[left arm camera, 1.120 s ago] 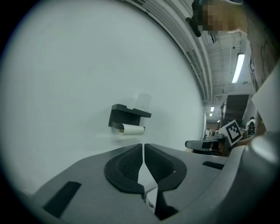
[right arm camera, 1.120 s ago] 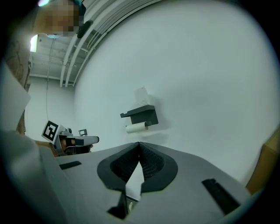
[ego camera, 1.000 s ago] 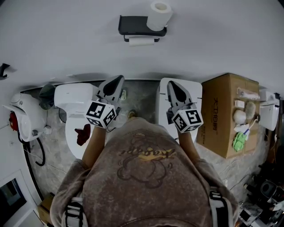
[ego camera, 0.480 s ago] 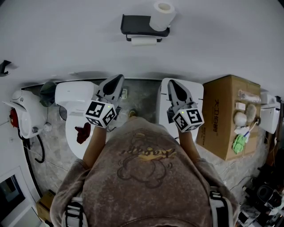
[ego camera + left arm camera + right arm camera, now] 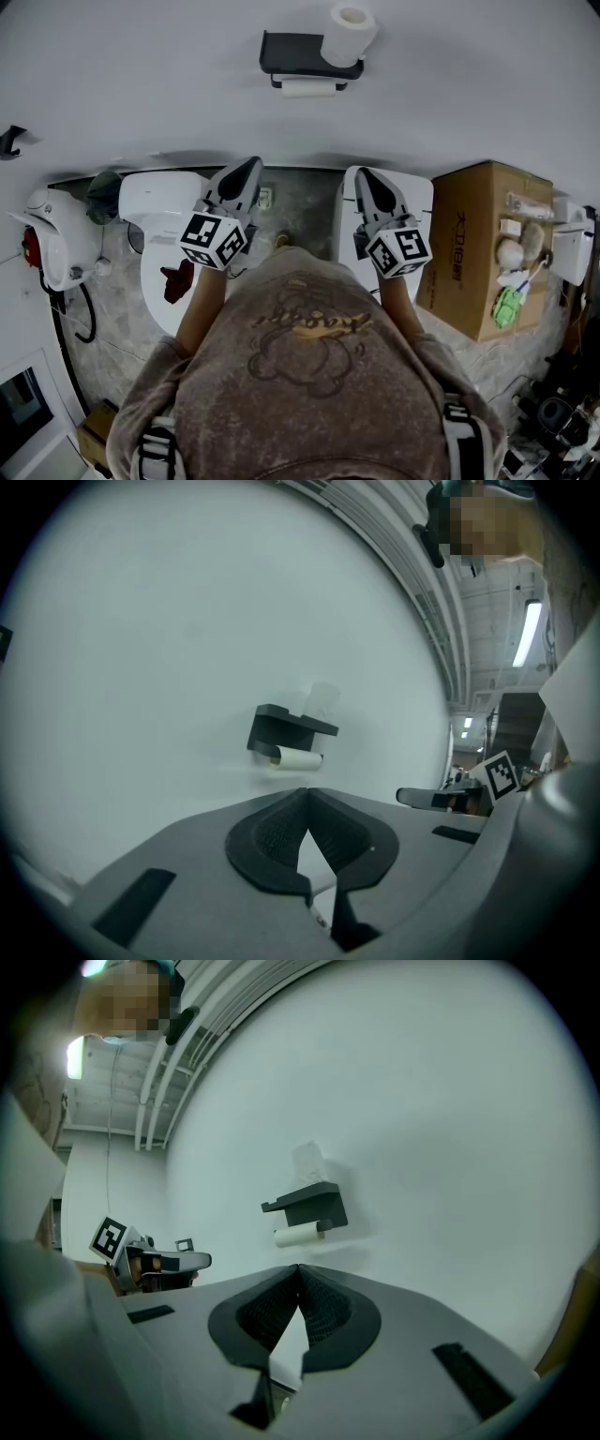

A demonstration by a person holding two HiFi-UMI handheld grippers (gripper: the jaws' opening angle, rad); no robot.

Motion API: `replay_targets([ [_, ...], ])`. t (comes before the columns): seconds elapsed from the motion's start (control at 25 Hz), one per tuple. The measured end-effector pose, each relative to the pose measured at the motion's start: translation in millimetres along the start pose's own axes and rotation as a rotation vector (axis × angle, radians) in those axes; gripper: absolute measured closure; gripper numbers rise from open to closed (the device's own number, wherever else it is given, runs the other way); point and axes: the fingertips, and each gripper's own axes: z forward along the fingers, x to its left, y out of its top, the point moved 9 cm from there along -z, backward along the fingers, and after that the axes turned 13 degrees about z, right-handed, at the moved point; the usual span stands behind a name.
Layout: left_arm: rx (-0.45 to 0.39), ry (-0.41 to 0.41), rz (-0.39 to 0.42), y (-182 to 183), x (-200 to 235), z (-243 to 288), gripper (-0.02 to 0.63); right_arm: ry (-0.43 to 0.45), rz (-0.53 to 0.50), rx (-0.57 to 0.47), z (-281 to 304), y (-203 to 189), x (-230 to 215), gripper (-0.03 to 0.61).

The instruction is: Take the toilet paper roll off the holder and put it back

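Two sets of fingers (image 5: 272, 832), both clenched tip to tip, with nothing caught between them. Left gripper (image 5: 251, 165) empty and held out in front of the chest, aimed at the white wall (image 5: 141, 84). Right gripper (image 5: 361, 174) likewise pressed shut on nothing, level beside its partner with a clear gap between the two. Marker cubes facing up at the head camera, one on each.

Out past the tips and well apart from both: the dark holder (image 5: 295, 52), fixed to the wall. Toilet paper roll (image 5: 349, 33) standing upright on the right end of the holder's top shelf, touched by neither gripper. Under the shelf, a slimmer roll (image 5: 302, 88) lying sideways on the bar. Same picture from both gripper views: holder dead ahead above the closed tips, upright roll on top, slim one below.

Down on the floor, a white toilet (image 5: 155, 211) beneath the left gripper, lid shut. Off to the right, a cardboard box (image 5: 478, 244) with small items resting along its far edge. Nearest the camera, a brown sweater (image 5: 309, 375), filling the lower middle of the head view.
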Motion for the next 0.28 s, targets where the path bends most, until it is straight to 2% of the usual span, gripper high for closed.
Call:
replay_targets([
  [0.28,-0.008,0.014,-0.019,-1.7,4.6,-1.4,0.594,0.002,-0.001,0.002,2.9,-1.2,0.9,0.583],
])
